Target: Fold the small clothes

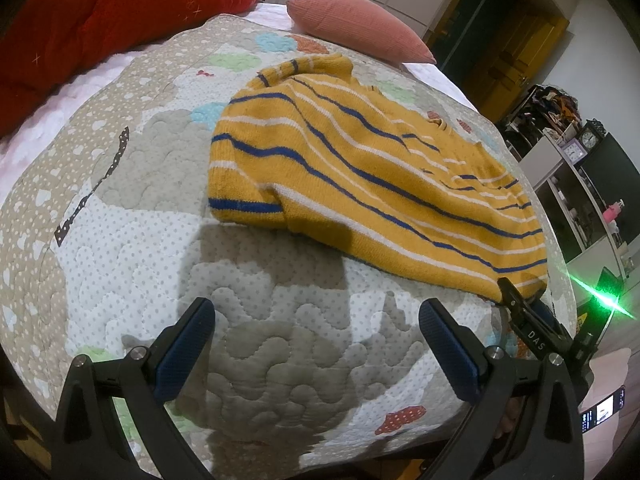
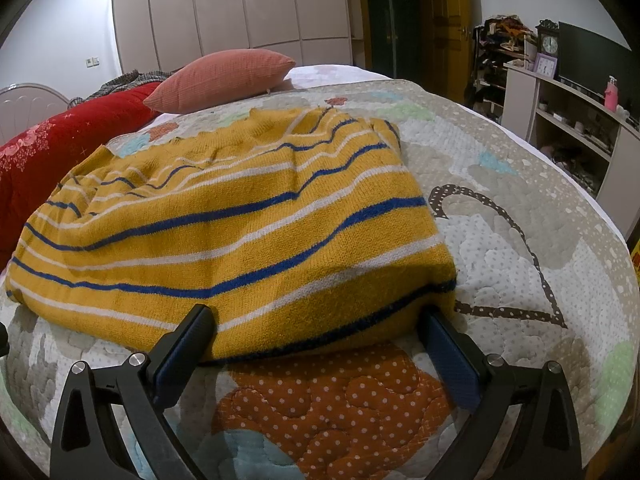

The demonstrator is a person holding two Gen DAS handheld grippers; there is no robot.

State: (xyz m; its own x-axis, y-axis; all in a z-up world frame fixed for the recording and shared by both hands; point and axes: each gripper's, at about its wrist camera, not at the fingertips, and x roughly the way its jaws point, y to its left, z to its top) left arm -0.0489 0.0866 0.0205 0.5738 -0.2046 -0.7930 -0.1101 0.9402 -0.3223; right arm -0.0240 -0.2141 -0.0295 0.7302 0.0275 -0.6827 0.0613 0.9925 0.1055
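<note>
Over a bare stretch of the quilted bedspread [image 1: 260, 332], the left gripper [image 1: 316, 320] is seen with its jaws spread wide and nothing between them; the yellow striped sweater [image 1: 360, 168] lies further ahead and to the right, apart from those fingers. At the right edge of the left wrist view, the tip of the right gripper [image 1: 516, 300] is seen meeting the sweater's near corner, a contact seen only from the side there. From the right wrist view, the right gripper [image 2: 320, 328] is shown with its jaws apart, straddling the sweater's [image 2: 240, 232] blue-edged hem, both fingers [image 2: 188, 344] being at the fabric; no closing on the cloth is seen. The sweater is spread flat on the bed, partly folded at one side. Beyond it a pink pillow [image 2: 224, 80] and a red quilt [image 1: 112, 20] are seen. Only in the right wrist view are a wardrobe [image 2: 232, 4] and a shelf unit [image 2: 568, 120] with a clock [image 2: 550, 44] fully shown.
</note>
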